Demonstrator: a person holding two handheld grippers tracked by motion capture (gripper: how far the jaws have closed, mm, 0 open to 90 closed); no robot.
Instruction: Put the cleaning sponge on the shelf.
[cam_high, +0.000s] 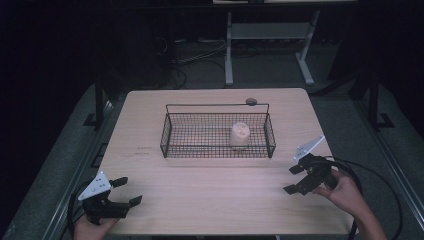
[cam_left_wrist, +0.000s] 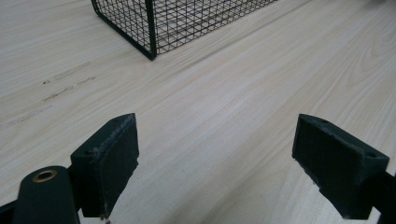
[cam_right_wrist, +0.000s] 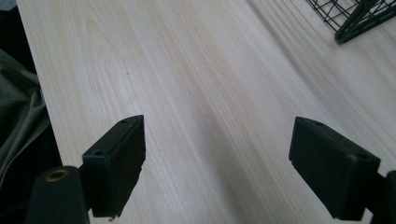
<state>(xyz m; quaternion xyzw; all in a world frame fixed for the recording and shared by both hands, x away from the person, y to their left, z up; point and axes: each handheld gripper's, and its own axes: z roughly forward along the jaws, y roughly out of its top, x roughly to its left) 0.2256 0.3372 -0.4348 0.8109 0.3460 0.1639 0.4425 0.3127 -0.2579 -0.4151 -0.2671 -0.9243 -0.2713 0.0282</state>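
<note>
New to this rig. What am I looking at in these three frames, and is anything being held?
No robot arm here: a person holds a two-jaw tool in each hand. The high view looks down on a wooden table; the left gripper is at lower left, the right gripper at right. The other two pictures come from cameras riding on each gripper, looking along its own black jaws. In both, the jaws stand wide apart over bare wood, so nothing is held. In the middle of the table sits a black wire basket with a pale, roughly cylindrical object inside. A small dark round thing lies behind the basket.
</note>
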